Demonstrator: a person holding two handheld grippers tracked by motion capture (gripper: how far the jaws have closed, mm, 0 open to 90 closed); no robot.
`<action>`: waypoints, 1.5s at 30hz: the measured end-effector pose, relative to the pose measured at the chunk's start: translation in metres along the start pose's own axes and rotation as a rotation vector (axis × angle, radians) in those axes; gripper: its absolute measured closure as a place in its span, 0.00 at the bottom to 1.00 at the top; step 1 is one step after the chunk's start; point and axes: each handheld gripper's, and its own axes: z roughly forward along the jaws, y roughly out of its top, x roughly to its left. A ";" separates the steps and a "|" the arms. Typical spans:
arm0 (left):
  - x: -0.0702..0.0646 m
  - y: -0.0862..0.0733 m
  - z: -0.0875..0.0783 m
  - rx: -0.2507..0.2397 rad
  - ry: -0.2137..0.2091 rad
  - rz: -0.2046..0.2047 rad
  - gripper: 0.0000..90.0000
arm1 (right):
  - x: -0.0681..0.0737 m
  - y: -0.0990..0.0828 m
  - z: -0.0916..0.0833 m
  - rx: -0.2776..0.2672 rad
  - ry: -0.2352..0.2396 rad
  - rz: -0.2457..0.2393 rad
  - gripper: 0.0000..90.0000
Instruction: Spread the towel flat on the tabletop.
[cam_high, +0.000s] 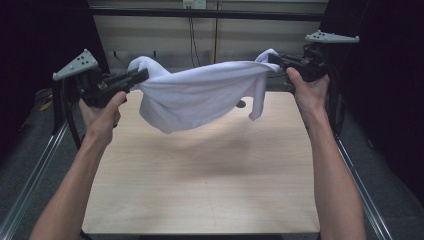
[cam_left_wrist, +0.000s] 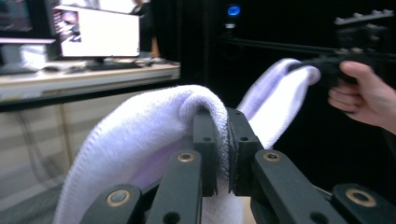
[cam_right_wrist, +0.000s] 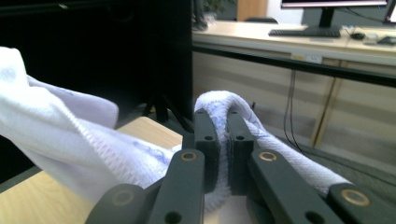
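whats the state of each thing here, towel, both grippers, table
towel: off the table, hanging slack between both grippers, pinched at each end
left gripper: shut on towel
right gripper: shut on towel
table: bare wood under the towel

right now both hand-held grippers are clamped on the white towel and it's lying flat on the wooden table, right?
Not quite. The left hand-held gripper and the right hand-held gripper are both clamped on the white towel, but it is not lying flat on the wooden table. The high view shows it held up in the air between them, sagging in the middle, clear of the tabletop.
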 end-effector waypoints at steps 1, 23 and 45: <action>-0.007 -0.023 0.003 0.042 -0.029 -0.023 0.94 | 0.000 -0.024 -0.009 0.012 0.007 0.011 0.96; -0.014 -0.198 -0.006 0.351 -0.123 -0.276 0.68 | -0.007 -0.231 -0.093 0.275 -0.170 0.125 0.57; -0.035 -0.247 0.011 0.705 -0.130 -0.223 0.97 | 0.145 -0.254 -0.025 0.360 0.335 0.052 0.55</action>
